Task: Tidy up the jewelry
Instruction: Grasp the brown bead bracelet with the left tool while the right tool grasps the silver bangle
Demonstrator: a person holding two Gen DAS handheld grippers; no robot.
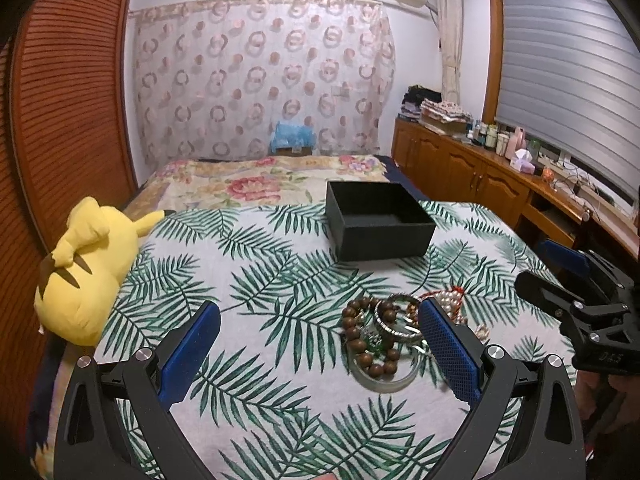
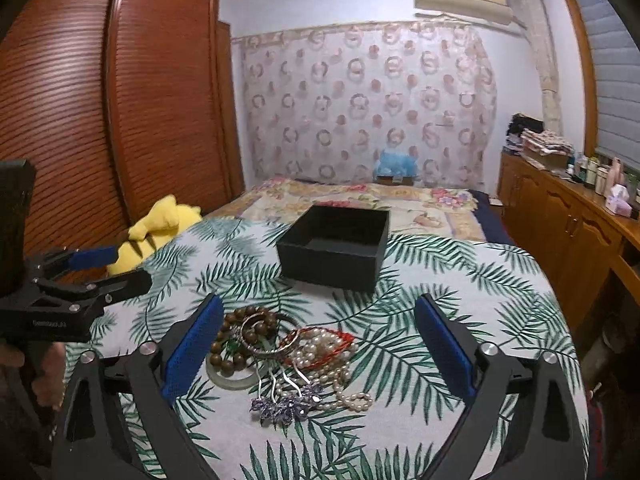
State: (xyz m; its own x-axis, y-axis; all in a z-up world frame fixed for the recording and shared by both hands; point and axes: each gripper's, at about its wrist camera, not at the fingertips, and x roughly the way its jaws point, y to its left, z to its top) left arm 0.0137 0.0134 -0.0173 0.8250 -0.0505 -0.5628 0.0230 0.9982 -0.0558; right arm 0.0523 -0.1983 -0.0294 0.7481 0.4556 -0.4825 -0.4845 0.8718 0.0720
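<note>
Currently both grippers hang above a bed covered with a leaf-print cloth (image 2: pixel 460 280), neither touching anything. The left gripper (image 1: pixel 320 344) has its jaws wide apart with nothing between the pads; the right gripper (image 2: pixel 320 344) likewise stands spread, its blue pads either side of the jewelry pile (image 2: pixel 288 360) but clear of it. The pile lies on the cloth near the front edge and consists of a brown wooden bead bracelet (image 2: pixel 236 336), a silver bangle (image 2: pixel 264 340), a pale jade-like ring (image 2: pixel 234 380) partly under the beads, a string of pearls (image 2: pixel 340 376) tangled with a red cord, and a purple hair ornament (image 2: pixel 288 400). A black open box (image 2: pixel 334 248) sits farther back on the cloth, apart from the pile (interior appears empty). A yellow plush toy (image 1: pixel 84 272) lies at the cloth's left edge.
</note>
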